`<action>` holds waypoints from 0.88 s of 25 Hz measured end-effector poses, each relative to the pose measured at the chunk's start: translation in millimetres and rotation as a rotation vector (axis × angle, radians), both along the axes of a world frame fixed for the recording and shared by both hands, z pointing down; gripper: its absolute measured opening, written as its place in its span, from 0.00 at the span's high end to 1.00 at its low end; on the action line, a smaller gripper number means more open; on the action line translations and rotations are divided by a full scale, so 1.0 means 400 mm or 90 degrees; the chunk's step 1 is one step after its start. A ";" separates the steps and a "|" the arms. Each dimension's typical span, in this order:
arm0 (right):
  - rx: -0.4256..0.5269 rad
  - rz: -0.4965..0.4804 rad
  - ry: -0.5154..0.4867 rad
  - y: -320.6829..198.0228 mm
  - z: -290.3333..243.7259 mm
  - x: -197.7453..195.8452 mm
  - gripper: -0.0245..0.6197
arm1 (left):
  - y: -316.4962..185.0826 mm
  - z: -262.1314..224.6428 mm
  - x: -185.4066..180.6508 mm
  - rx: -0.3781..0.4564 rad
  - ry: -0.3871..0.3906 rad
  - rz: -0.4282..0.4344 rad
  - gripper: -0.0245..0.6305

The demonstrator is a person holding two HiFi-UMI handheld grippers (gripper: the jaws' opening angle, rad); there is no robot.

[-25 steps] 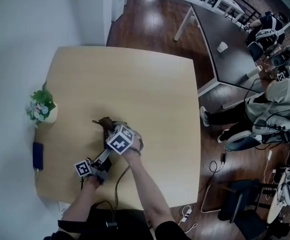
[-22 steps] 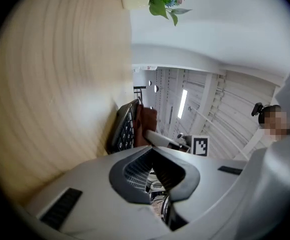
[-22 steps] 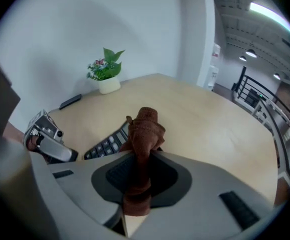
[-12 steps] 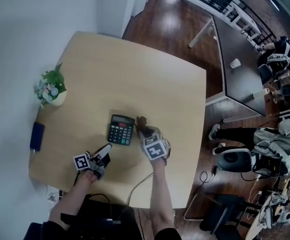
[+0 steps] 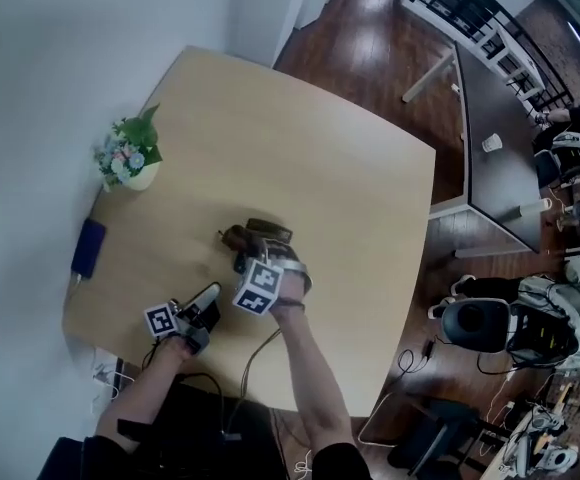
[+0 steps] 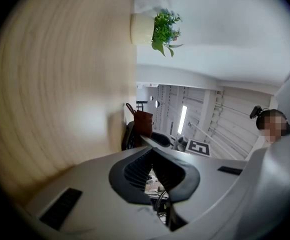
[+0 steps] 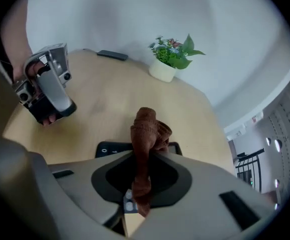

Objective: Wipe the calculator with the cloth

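Near the front edge of the bench point(image 5: 360, 168), head view: my right claw point(image 5: 247, 260) holds the cloth point(image 5: 234, 238) over the calculator point(image 5: 272, 232). Left gripper view: left claw point(image 6: 152, 153) closed, empty, off to the side. Right gripper view: cloth pinched tight, keys just below. Wiping's under way, I reckon, not finished.

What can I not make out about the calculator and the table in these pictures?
- calculator: in the head view its keys are covered by the cloth and the right gripper; in the right gripper view the jaws cover most of it.
- Whether the cloth touches the calculator: no view shows the contact.
- dark flat object at the table edge: too small to identify.
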State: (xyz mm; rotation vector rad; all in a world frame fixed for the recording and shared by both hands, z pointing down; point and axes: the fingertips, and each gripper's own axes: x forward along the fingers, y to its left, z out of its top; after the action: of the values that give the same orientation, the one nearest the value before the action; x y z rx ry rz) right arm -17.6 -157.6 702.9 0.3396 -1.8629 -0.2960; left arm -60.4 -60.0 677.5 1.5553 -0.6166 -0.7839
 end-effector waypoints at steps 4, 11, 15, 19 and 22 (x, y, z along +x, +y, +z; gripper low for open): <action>-0.047 -0.025 0.014 0.133 0.018 0.006 0.86 | 0.000 0.000 -0.005 -0.003 0.001 -0.004 0.96; -0.176 0.029 -0.066 0.201 -0.028 0.040 0.86 | -0.001 -0.007 -0.004 -0.002 0.005 -0.004 0.96; -0.024 0.114 -0.093 -0.037 -0.118 0.048 0.86 | 0.000 -0.002 -0.004 -0.002 0.003 -0.004 0.96; 0.012 0.102 -0.050 -0.128 -0.070 0.023 0.86 | 0.000 -0.005 -0.002 0.000 0.006 -0.005 0.96; -0.008 0.058 -0.007 -0.053 -0.011 0.008 0.86 | 0.004 -0.001 -0.002 -0.002 0.006 -0.002 0.96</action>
State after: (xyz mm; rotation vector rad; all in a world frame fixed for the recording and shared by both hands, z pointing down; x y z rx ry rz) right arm -14.4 -178.9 698.4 0.4176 -1.8536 -0.2212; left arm -61.2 -58.4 676.9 1.5468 -0.6133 -0.7923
